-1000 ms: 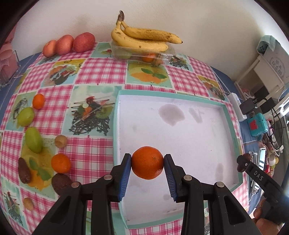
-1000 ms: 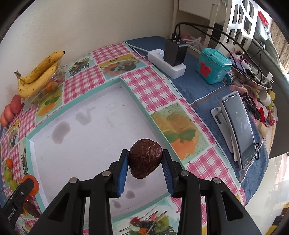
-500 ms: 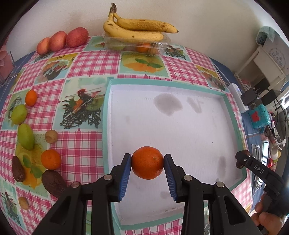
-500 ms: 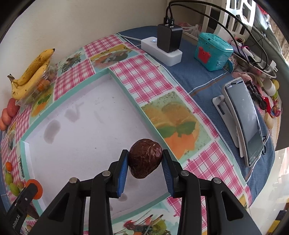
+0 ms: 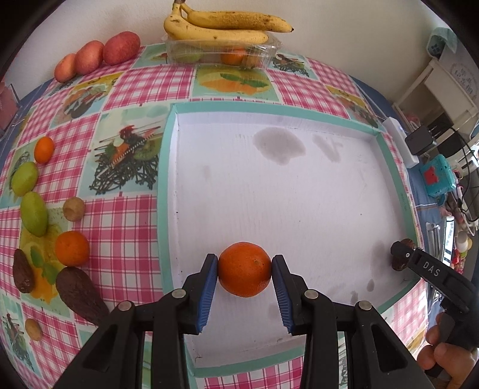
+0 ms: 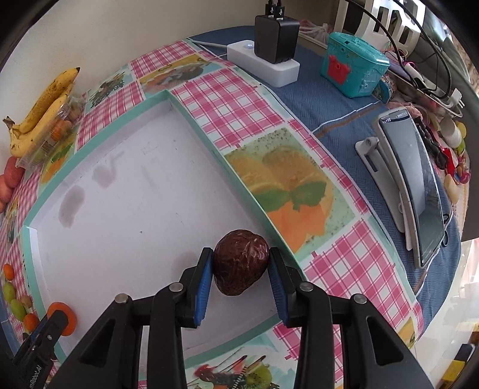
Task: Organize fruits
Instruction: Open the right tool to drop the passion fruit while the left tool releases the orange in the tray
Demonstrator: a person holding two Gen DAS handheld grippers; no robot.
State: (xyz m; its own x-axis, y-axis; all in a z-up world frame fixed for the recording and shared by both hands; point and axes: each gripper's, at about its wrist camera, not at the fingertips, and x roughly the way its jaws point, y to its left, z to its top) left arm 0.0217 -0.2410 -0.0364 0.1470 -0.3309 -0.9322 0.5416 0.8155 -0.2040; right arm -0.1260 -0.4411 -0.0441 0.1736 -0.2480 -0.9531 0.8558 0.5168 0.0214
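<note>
An orange is held between the closed pads of the left gripper, over the near part of the white tray. A dark wrinkled fruit is gripped in the same way by the right gripper, above the tray's near right corner. It seems both fruits are to be put down inside the tray; each should be lowered until it touches the floor before the jaws are opened, so that rolling is avoided, and they should be kept apart. More fruits are waiting on the checked cloth to the left, and bananas are seen far behind, on a clear box.
</note>
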